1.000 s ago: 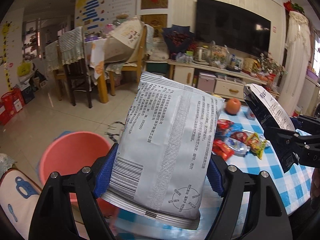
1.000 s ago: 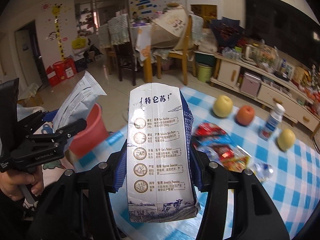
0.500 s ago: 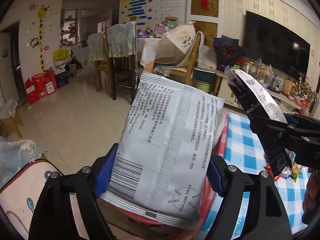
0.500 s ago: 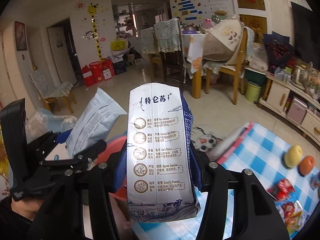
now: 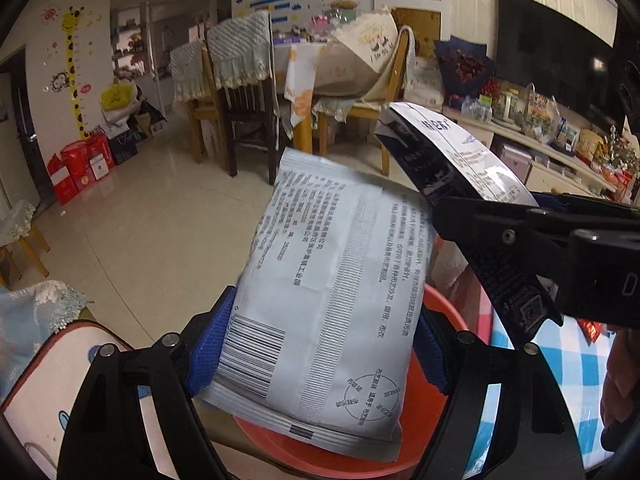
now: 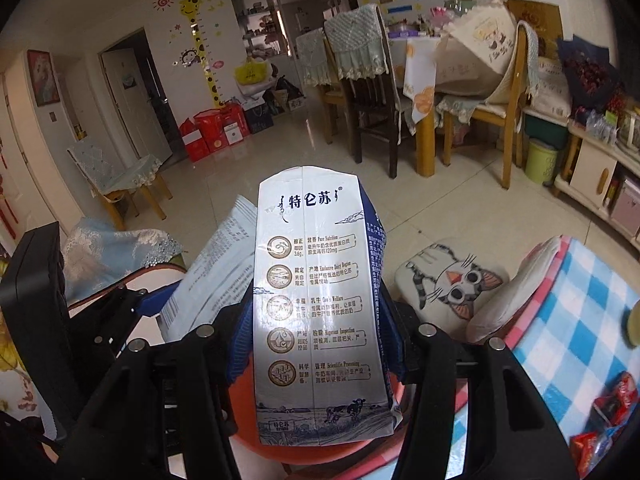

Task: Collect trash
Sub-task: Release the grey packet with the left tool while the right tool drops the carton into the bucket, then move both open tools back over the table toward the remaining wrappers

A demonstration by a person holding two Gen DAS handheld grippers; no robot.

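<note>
My left gripper is shut on a white printed snack bag, held over a red plastic bucket below it. My right gripper is shut on a flattened blue-and-white milk carton, also above the red bucket. The two grippers sit close side by side: the right one with its carton shows at the right in the left wrist view, and the left one with the bag shows at the left in the right wrist view.
A blue-checked table with snack wrappers lies to the right. A cat-face cushion sits beside the bucket. A cushioned seat is at the left. Dining chairs and a TV cabinet stand beyond.
Both grippers have swung left, away from the checked table, and come down over the red bucket. Each still holds its item, and the two have drawn closer together.
</note>
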